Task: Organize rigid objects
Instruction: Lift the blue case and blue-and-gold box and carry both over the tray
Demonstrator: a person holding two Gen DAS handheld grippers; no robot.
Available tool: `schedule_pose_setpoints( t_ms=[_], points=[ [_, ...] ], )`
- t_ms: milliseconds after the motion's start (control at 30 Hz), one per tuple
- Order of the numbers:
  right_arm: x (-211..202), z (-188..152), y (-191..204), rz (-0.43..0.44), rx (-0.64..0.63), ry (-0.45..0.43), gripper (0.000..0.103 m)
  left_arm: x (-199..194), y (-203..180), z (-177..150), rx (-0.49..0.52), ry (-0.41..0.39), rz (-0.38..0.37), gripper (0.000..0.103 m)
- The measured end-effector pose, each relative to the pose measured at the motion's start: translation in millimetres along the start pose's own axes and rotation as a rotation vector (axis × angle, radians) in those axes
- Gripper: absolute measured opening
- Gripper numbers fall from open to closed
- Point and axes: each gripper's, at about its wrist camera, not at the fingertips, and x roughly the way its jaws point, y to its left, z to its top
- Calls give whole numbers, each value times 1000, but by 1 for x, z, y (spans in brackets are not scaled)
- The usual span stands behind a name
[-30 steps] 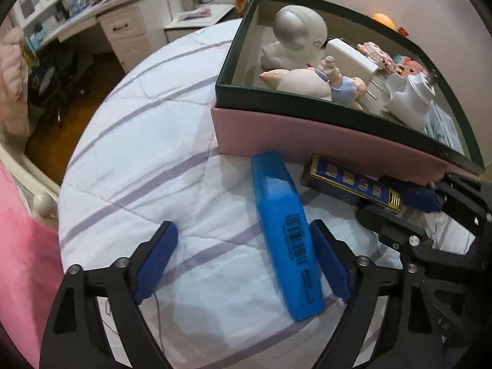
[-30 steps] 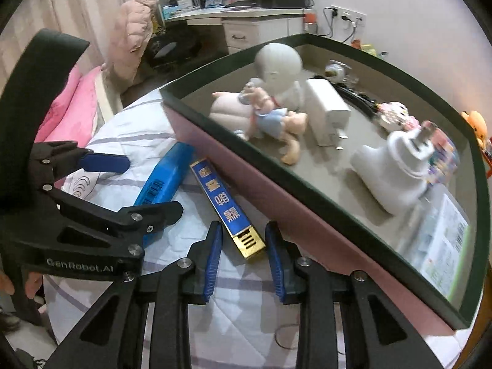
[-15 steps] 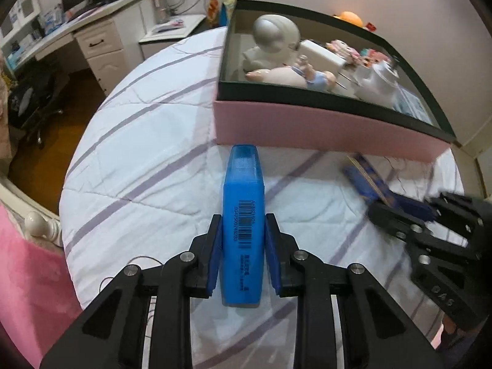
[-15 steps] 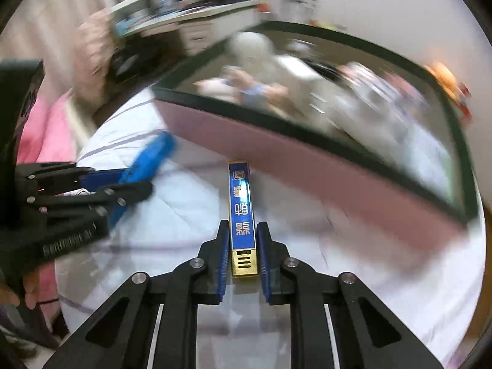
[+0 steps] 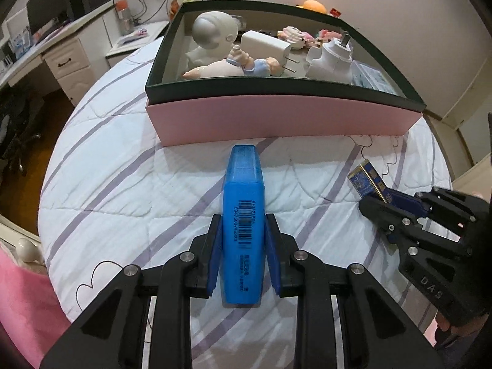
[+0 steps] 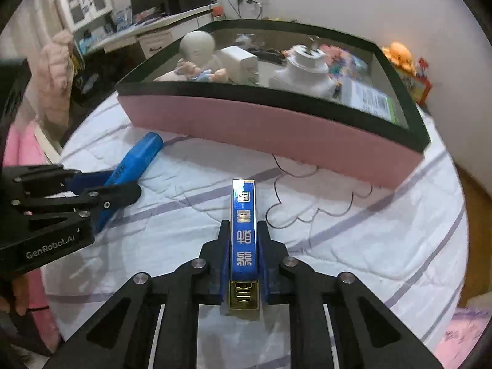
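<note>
Where both gaped before, left claw (image 5: 243, 240) clamps the highlighter (image 5: 243, 221), right claw (image 6: 243, 255) the lighter (image 6: 243, 240).

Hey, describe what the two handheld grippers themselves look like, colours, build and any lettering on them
Both are matte black plastic linkage frames with silver rivet pins and slotted arms. The left gripper and right gripper each carry two blue finger pads. Seen from the right camera, the left one's body reads "GenRobot.AI" in white; from the left camera, the right one's shows embossed "DAS". No cables or sleeves are visible.

Black tongs (image 5: 243, 246), blue pads (image 5: 215, 246), silver screws, "GenRobot.AI" lettering.
</note>
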Motion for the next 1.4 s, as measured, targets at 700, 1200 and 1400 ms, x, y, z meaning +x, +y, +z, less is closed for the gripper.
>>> schedule_pose_setpoints(
  t_ms=[700,1200,1400],
  points=[
    [-73,-7,2,-56,42,-139,15,-45,-22,-9,49,-117,23,26],
    [-197,-27,32,-117,35,-448,15,-182,-33,-30,62,-495,113,26],
    [-206,-31,34,-115,41,-470,15,-187,-36,-27,64,-512,111,26]
  ],
)
